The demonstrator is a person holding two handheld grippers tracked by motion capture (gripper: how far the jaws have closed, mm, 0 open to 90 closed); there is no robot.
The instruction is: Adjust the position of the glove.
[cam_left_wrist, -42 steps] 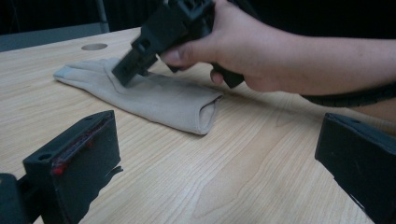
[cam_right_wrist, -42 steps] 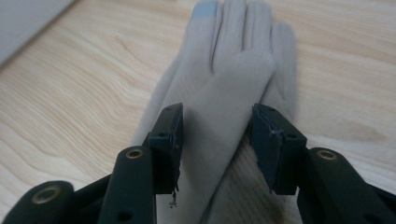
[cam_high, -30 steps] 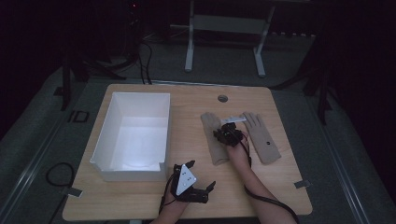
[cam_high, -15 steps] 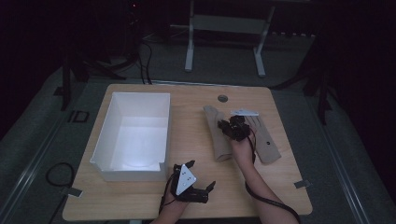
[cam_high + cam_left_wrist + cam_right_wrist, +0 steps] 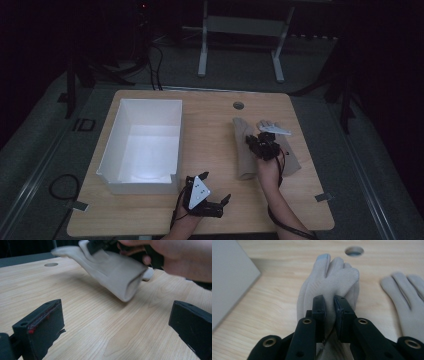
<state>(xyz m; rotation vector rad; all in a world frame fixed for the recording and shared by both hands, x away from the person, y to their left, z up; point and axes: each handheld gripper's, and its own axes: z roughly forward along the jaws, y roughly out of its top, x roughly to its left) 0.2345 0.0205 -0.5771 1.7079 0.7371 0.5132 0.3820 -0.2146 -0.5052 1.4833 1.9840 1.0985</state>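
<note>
Pale wood tabletop [image 5: 215, 130] in a dark room. White bin [image 5: 145, 145] on the left. Right gripper [image 5: 329, 306] pinches a beige glove [image 5: 329, 280] – cuff lifted off the wood in the left gripper view – second glove [image 5: 409, 295] flat to its right. Left gripper [image 5: 212, 200] near edge, jaws spread, empty.

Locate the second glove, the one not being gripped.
High view: the second glove lies flat on the table's right side, just right of the gripped glove and right gripper.
</note>
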